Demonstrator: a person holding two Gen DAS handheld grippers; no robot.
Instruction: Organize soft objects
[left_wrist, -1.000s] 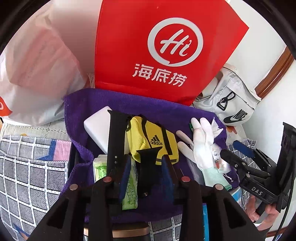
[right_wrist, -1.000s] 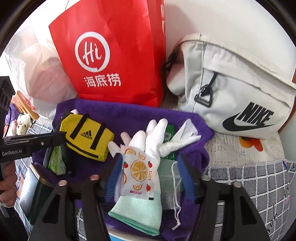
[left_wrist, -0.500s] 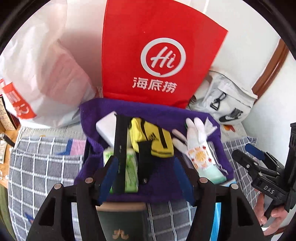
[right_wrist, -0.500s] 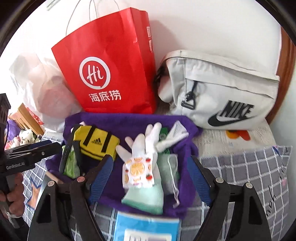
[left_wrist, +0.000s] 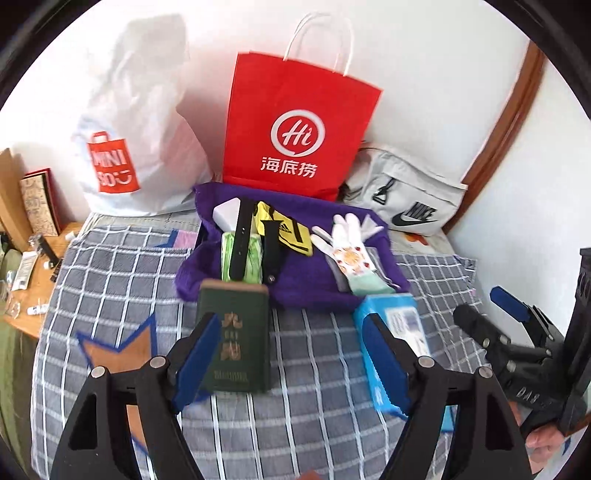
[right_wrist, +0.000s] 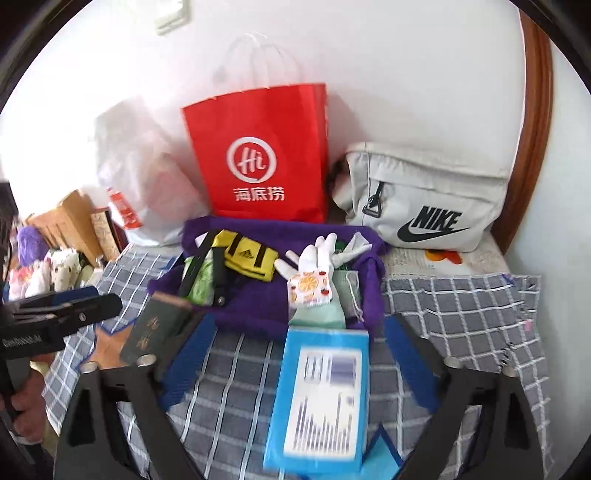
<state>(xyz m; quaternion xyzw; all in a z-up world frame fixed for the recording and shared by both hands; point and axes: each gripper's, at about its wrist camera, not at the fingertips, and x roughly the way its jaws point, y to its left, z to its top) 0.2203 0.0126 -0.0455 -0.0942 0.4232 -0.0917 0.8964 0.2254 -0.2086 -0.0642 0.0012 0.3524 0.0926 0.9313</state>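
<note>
Both tongs hung over the checked bedcover (left_wrist: 314, 369) with nothing in them: the left gripper (left_wrist: 291, 363) had just been spreading its blue pads apart, and the right gripper (right_wrist: 301, 367) likewise, now gaping wide above a blue box (right_wrist: 321, 398). The soft things lay on the purple towel (left_wrist: 303, 280) in front of the red paper bag (left_wrist: 299, 129): a white glove (right_wrist: 314, 266), a yellow pouch (right_wrist: 251, 258) and a green tissue pack (left_wrist: 253, 254).
</note>
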